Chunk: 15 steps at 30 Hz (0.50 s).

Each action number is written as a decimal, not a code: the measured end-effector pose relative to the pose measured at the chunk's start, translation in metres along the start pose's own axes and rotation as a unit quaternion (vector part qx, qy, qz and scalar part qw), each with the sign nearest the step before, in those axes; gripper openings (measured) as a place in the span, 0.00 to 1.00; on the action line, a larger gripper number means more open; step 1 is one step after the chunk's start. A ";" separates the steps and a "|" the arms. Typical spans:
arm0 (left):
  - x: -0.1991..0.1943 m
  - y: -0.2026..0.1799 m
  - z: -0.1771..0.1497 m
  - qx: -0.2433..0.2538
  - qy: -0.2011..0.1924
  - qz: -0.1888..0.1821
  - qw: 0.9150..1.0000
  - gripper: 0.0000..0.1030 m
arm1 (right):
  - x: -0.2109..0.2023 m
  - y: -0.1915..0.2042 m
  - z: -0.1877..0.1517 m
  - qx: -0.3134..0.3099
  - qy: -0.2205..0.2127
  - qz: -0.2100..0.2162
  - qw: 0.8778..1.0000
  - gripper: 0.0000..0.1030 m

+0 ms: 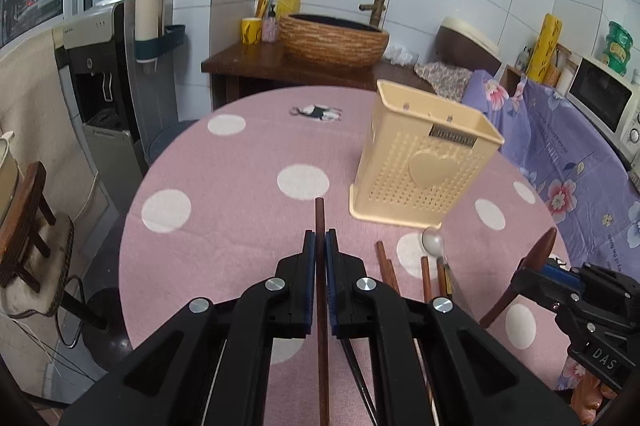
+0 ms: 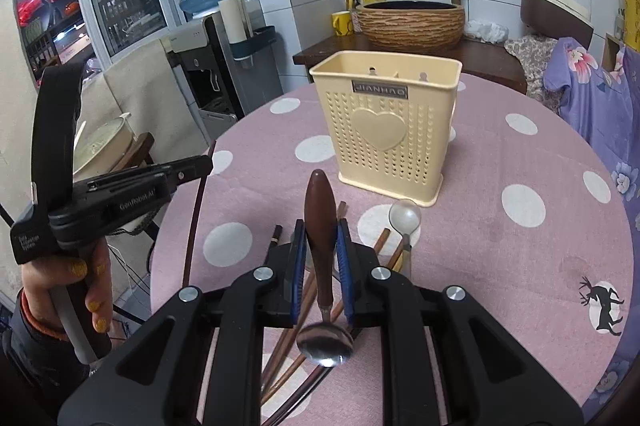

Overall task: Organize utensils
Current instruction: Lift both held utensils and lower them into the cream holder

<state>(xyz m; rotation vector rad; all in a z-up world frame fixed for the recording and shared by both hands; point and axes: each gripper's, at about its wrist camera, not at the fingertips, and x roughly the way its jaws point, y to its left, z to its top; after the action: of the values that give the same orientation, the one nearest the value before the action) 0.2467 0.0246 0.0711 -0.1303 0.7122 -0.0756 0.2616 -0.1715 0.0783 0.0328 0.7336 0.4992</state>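
Spanning both views, the round bench (image 2: 500,161) under its pink dotted cloth carries everything you are sorting. Next in size, the cream perforated holder (image 2: 386,123) stands upright toward the far side, its top open and apparently empty as far as the right view shows. Between holder and your hands lies the loose pile of utensils (image 2: 304,310): several wooden chopsticks and a pale spoon (image 2: 405,217) whose bowl rests just beside the holder's base.

Your left gripper (image 1: 320,238) has its fingers (image 1: 307,262) nearly together, clamped on one dark chopstick (image 1: 321,266) that runs through them lengthwise. Your right gripper (image 2: 320,238) has its fingers narrowly set on the brown wooden handle of a metal spoon (image 2: 320,246), bowl hanging toward you.

Risks, as judged from here: the chopstick is thin and held at one spot, so it may pivot or slide out when tilted over the holder. The spoon's heavy bowl could swing it in the grip. Both hands converging on one opening may collide or knock the light holder over.
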 end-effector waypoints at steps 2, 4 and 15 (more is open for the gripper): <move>-0.004 0.002 0.004 -0.002 -0.008 0.001 1.000 0.06 | -0.004 0.001 0.004 0.000 -0.005 0.001 1.000 0.15; -0.006 0.005 0.006 -0.003 -0.011 0.000 1.000 0.06 | -0.004 0.005 0.005 -0.007 -0.005 -0.001 1.000 0.15; -0.021 0.011 0.015 -0.007 -0.033 -0.011 0.999 0.06 | -0.011 0.011 0.012 -0.014 -0.010 0.003 1.000 0.15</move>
<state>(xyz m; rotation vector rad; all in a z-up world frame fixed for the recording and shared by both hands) 0.2408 0.0396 0.0942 -0.1535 0.6464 -0.0877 0.2581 -0.1652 0.0963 0.0136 0.7061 0.5136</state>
